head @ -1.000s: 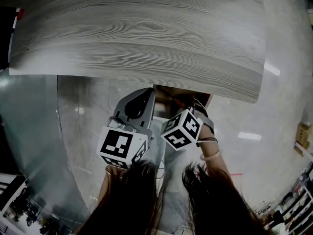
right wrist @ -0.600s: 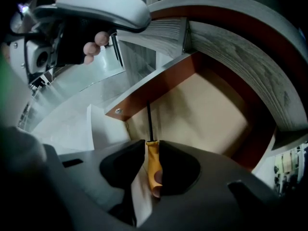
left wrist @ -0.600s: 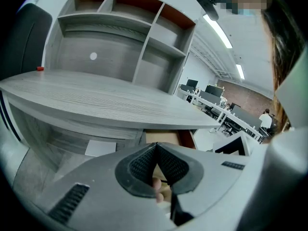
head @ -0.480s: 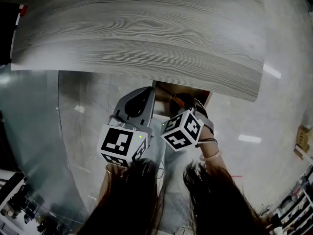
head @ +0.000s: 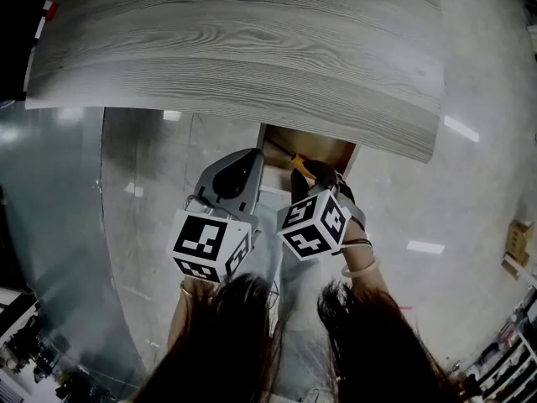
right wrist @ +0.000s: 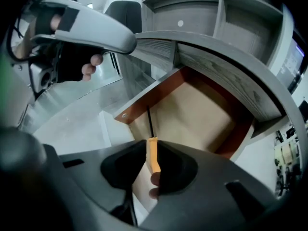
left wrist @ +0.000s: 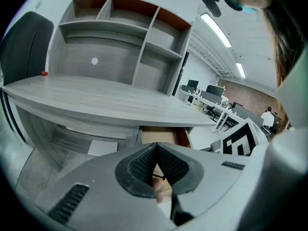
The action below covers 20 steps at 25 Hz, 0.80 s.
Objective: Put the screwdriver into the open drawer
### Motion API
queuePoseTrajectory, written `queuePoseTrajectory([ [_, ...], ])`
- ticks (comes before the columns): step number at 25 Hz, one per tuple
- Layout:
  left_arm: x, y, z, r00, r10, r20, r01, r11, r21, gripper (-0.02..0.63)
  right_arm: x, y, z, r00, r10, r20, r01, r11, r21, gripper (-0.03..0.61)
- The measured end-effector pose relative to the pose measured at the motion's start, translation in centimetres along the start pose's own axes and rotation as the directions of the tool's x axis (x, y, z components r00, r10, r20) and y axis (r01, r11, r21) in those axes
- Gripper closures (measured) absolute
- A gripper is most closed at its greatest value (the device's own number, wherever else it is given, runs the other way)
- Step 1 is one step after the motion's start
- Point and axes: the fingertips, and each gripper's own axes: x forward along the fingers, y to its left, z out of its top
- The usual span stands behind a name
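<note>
The screwdriver has an orange handle and a thin black shaft. My right gripper is shut on its handle, and the shaft points down over the near left rim of the open drawer. The drawer has a pale bottom and reddish-brown walls and juts out from under the grey wood desk. In the head view the right gripper hangs just above the drawer, with the orange screwdriver showing. My left gripper hovers beside it on the left, its jaws shut with nothing between them.
A shelf unit rises behind the desk and a dark chair stands at its left. A small red object lies on the desk's far left. Glossy floor spreads under the grippers. A person's fingers show behind both sets of jaws.
The right gripper has carried the screwdriver a little forward, over the drawer. More of the drawer's inside shows now. The left gripper has hardly moved.
</note>
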Motion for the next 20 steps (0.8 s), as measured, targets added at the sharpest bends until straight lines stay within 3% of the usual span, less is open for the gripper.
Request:
queuePoseTrajectory([
  [20,-5.5,-5.2,-1.2,0.999,0.041,0.035,-0.042,0.999,0.021,0.600,-7.7,1.0,-2.5,0.989,-0.103,0.101,0.101,0.995,0.024,0.526],
])
